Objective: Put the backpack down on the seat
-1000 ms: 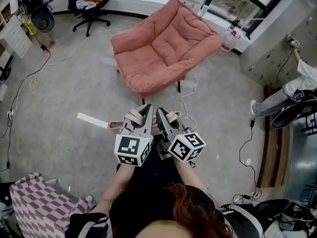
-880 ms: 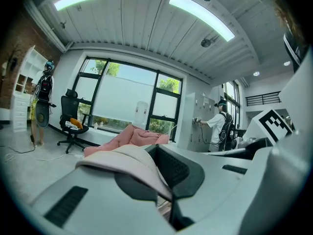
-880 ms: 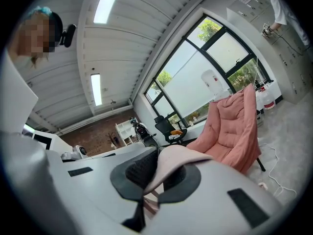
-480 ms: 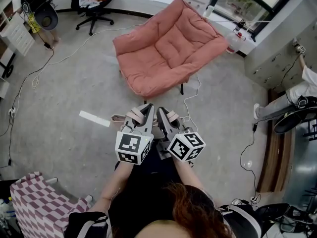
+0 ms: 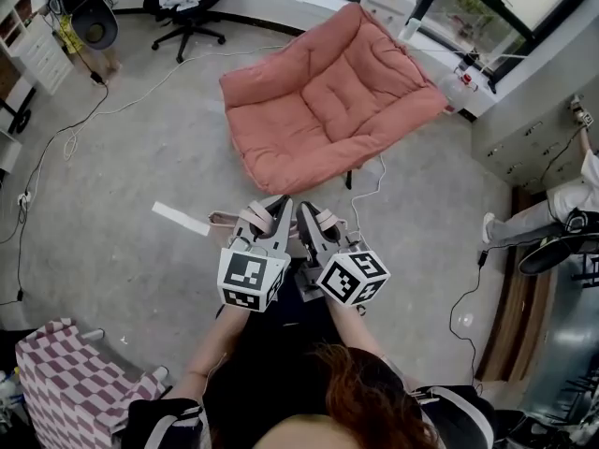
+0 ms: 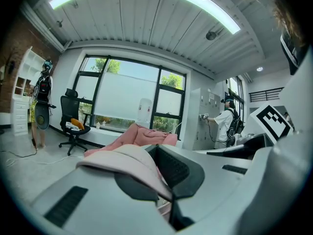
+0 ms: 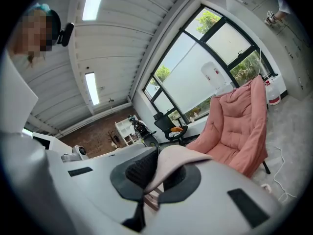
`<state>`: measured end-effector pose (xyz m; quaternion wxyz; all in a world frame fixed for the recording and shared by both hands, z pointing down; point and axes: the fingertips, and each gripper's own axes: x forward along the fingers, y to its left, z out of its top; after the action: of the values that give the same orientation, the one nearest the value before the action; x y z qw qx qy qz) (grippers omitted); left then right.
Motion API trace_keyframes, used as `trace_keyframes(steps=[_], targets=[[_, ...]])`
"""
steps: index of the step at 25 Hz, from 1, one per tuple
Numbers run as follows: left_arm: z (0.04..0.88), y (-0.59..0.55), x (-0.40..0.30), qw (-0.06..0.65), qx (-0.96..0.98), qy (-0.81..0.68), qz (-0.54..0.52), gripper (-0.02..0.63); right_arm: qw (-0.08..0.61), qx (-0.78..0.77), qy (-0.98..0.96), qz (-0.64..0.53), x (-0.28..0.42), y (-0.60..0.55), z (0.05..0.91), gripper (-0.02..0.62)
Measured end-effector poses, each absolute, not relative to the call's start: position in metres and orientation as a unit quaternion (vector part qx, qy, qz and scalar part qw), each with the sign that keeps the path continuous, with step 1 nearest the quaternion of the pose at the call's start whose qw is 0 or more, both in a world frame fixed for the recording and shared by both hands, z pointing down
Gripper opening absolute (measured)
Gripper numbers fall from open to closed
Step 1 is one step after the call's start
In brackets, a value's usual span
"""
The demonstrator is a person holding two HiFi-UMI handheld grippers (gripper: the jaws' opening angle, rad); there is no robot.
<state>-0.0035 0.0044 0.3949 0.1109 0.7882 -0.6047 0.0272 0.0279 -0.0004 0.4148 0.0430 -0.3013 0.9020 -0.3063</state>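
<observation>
Hanging straps-up from left hand-held gripper (image 5: 277, 208) and right hand-held gripper (image 5: 306, 212), backpack (image 5: 245, 219)

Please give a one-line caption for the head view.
Left gripper and right gripper, each shut on a pale pink fabric strap, face a salmon-pink cushioned chair.

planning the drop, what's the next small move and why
Probably step forward toward the chair: the left gripper and right gripper are each shut on a pink strap, and bare floor lies between them and it.
</observation>
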Motion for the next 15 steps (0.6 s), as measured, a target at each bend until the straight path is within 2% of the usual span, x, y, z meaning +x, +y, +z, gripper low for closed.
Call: trace_keyframes(steps=[5,15], targets=[[0.363,-0.025,-0.019,0.109,0.777,-0.619,0.005,0.017,0.052,-0.280,0.913,-0.293,0.014,-0.030,0.382,0.034],[0.318,-0.093,-0.020,0.059,0.785,-0.617,0.007,0.017,0.038,-0.267,0.930,-0.249,0.007,-0.099,0.335,0.034]])
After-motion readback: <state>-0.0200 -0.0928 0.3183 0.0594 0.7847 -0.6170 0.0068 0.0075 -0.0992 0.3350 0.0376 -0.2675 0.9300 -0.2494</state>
